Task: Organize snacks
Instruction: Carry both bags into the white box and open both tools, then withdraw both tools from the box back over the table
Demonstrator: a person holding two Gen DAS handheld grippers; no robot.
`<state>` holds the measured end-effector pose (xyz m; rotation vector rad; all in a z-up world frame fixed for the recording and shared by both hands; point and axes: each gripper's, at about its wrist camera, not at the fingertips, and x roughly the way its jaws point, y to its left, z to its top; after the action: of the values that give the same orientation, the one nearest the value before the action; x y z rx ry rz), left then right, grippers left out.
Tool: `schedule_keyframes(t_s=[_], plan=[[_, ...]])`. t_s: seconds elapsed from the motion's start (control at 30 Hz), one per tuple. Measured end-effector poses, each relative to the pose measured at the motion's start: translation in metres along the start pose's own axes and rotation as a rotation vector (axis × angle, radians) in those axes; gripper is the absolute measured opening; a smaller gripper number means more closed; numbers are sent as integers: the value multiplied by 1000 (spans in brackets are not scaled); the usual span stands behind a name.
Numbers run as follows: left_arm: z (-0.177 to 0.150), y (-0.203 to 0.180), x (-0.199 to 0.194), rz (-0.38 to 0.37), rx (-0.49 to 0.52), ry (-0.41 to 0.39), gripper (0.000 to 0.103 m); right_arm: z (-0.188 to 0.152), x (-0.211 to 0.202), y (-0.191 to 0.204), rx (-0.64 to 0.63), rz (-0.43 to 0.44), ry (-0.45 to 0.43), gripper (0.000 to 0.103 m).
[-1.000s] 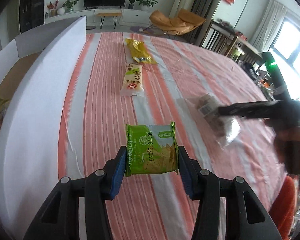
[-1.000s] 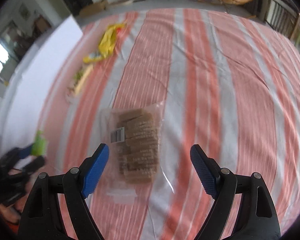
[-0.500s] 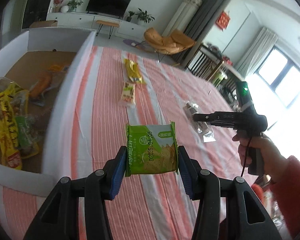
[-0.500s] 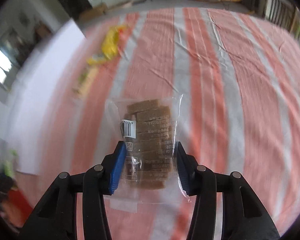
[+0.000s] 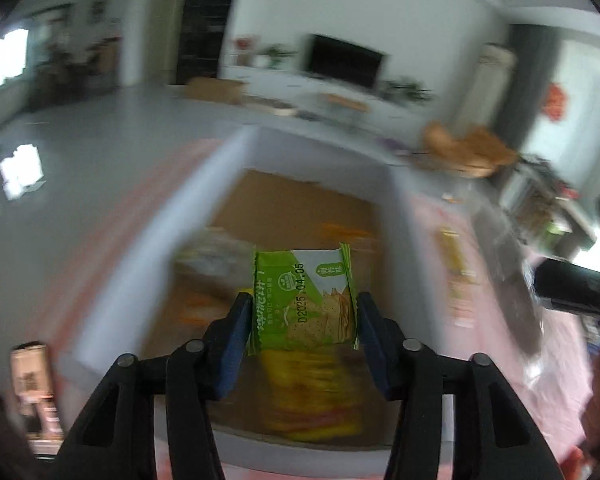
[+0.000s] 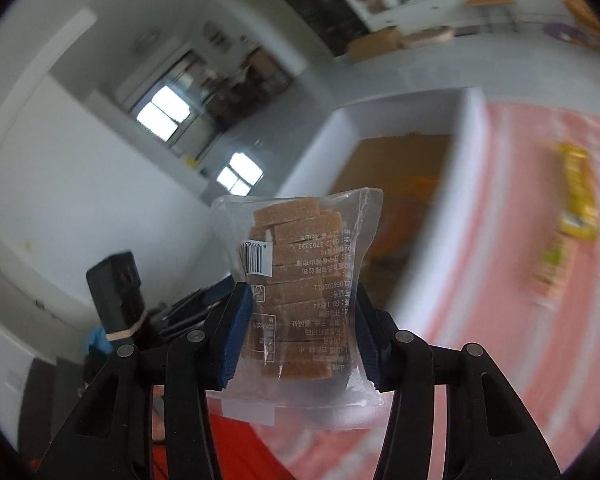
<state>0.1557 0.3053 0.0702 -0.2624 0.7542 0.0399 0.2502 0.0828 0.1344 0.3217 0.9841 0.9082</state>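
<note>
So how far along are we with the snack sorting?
Done: several packets already lie in the white box. In hand: the left gripper, over the box, has the green cracker pack between jaws that have just been opening; the right gripper holds the clear bag of brown bars. Left: the yellow packet and a blurred one beside it on the striped cloth.

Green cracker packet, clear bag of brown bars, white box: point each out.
green cracker packet (image 5: 304, 300), left wrist view, printed front.
clear bag of brown bars (image 6: 300, 292), right wrist view, middle.
white box (image 5: 396, 240), left wrist view, right wall.
</note>
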Motion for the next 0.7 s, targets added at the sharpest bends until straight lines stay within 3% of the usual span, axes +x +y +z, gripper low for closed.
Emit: schedule_keyframes(t_s=[0.03,0.07,0.13,0.2,0.33,0.43,0.57,0.67,0.7], plan=[[0,11,5,50,-17,7,77,2,17,7,-7,-7,9,71],[-1,23,8,105,-41,9,83,4,35,14,-17,-22,20,78],[-10,38,7,133,-67,-1,86,5,58,21,-40,-97,46,81],[-21,47,3,115,-99,-3,86,1,62,20,-53,-138,30,81],[-44,30,-4,25,-107,-7,86,-22,24,-16,-113,-240,-69,80],[-62,-17,-16,-111,-26,-9,86,-61,-17,-70,-147,-414,-103,80],[-83,-105,-32,-248,181,-1,87,-127,-59,-168,-88,-771,-7,80],[-105,-175,-40,-370,307,32,94,-166,-102,-213,-13,-889,-16,80],[-115,-196,-40,-414,333,57,102,-173,-113,-219,1,-904,-36,80]])
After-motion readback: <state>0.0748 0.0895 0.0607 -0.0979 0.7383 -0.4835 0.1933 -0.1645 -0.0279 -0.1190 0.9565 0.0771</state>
